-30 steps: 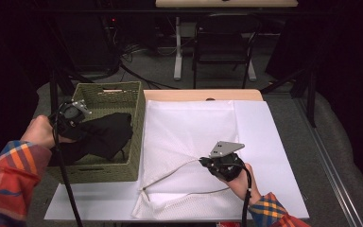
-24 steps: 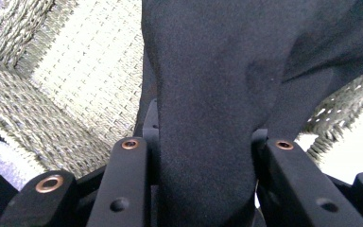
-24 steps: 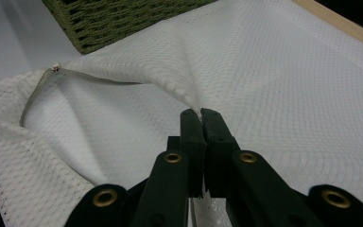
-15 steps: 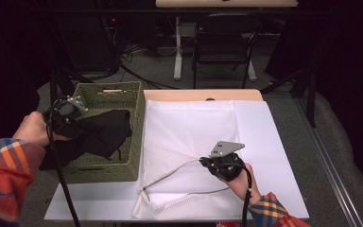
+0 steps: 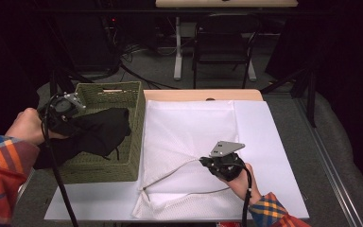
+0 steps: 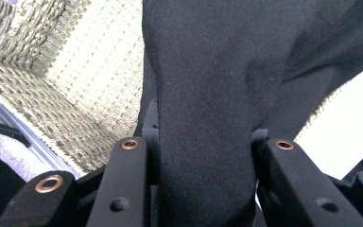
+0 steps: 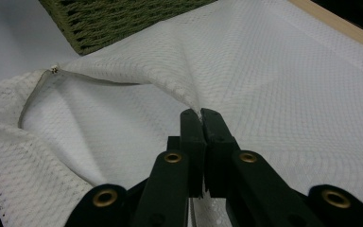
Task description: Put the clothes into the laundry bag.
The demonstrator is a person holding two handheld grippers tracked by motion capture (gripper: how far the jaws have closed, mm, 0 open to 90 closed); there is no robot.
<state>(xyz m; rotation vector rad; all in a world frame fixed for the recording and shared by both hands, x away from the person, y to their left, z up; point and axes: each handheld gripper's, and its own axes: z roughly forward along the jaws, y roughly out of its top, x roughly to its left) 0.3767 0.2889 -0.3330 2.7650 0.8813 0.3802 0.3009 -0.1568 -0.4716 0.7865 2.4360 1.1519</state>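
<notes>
A: What is changing on the table [image 5: 283, 156] right now?

B: The black cloth [image 5: 92, 135] is coming up. A second ago it was lying lower in the green basket [image 5: 123, 163], and now the left gripper [image 5: 64, 113] is lifting it higher, up near the basket's left rim. Some of the cloth is hanging over that side, and the rest is draping across the basket.

A: So what does that mean for the job?

B: I think the cloth is leaving the basket and heading for the big white mesh bag [image 5: 189, 127] lying flat on the table next to the basket. It is not there yet.

A: And the bag?

B: It is staying where it was. The right gripper [image 5: 207, 161] is holding up the edge of the bag's opening, so the mouth is standing open like a little tent. The zipper line [image 7: 38, 90] is running off toward the basket.

A: How are the left jaws doing?

B: In the left gripper view they are standing part open, with a thick fold of black cloth [image 6: 208, 142] filling the gap between them. They are squeezing it tight.

A: And the right jaws?

B: In the right gripper view they are almost touching, pinching a thin bit of the white mesh [image 7: 196, 111] right at their tips.
</notes>
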